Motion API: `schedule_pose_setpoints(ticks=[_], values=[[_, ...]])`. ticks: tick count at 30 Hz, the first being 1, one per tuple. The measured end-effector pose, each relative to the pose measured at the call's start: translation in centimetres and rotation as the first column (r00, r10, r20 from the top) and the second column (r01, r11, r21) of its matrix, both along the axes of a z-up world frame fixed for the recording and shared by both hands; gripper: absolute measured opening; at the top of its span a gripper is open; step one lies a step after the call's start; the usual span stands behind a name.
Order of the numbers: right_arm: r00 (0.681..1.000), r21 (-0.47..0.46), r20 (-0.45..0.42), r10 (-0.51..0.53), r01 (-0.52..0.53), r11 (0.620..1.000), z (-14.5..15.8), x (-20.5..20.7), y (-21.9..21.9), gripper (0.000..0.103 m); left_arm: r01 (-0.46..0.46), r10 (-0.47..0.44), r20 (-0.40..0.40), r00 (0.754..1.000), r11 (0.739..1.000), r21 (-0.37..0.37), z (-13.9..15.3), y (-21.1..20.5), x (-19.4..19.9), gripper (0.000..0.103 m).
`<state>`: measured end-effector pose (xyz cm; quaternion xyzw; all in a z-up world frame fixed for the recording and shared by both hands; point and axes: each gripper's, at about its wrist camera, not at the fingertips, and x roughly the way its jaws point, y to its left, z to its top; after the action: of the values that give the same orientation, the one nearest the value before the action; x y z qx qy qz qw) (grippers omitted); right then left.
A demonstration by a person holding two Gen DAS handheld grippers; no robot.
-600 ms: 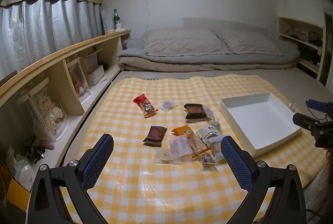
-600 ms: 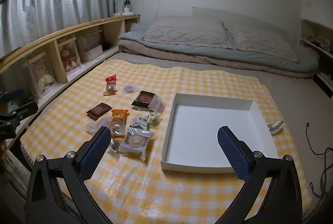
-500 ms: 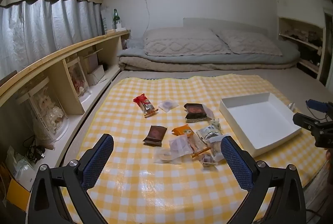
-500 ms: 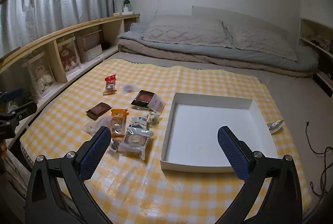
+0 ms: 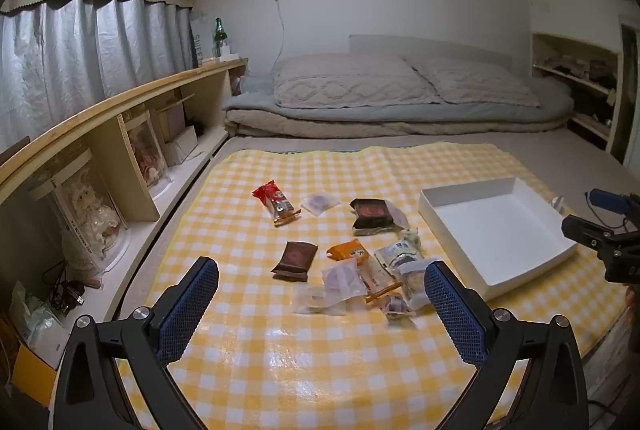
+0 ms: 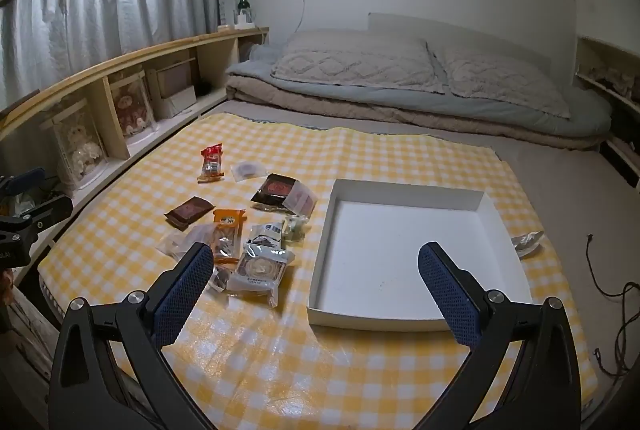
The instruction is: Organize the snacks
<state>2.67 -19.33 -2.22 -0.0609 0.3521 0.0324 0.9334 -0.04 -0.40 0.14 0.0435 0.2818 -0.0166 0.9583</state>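
Observation:
Several wrapped snacks lie scattered on a yellow checked cloth (image 5: 320, 358): a red packet (image 5: 275, 201), a brown packet (image 5: 295, 259), an orange packet (image 5: 352, 251), a black packet (image 5: 371, 216) and clear and silver wrappers (image 6: 260, 268). An empty white tray (image 5: 532, 272) sits to their right, also in the right wrist view (image 6: 400, 318). My left gripper (image 5: 320, 294) is open and empty, above the cloth short of the pile. My right gripper (image 6: 314, 280) is open and empty, over the tray's near left corner.
A wooden shelf unit with boxed dolls (image 5: 92, 214) runs along the left. Folded bedding and pillows (image 5: 380, 98) lie at the back. A silver wrapper (image 6: 528, 242) lies right of the tray. Cables (image 6: 616, 294) trail on the floor at right.
The right wrist view has shifted slightly, with the scene sitting a little higher. Nothing on the cloth has moved.

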Motion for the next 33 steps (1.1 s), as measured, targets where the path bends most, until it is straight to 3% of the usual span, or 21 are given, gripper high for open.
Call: schedule_pose_setpoints(ticks=[33], values=[[1.000,-0.011,0.013,0.001,-0.001,1.000,0.37,-0.16,-0.06,0.103,0.005,-0.005,0.001,1.000,1.000,-0.005,0.19,0.27,-0.11,0.103]])
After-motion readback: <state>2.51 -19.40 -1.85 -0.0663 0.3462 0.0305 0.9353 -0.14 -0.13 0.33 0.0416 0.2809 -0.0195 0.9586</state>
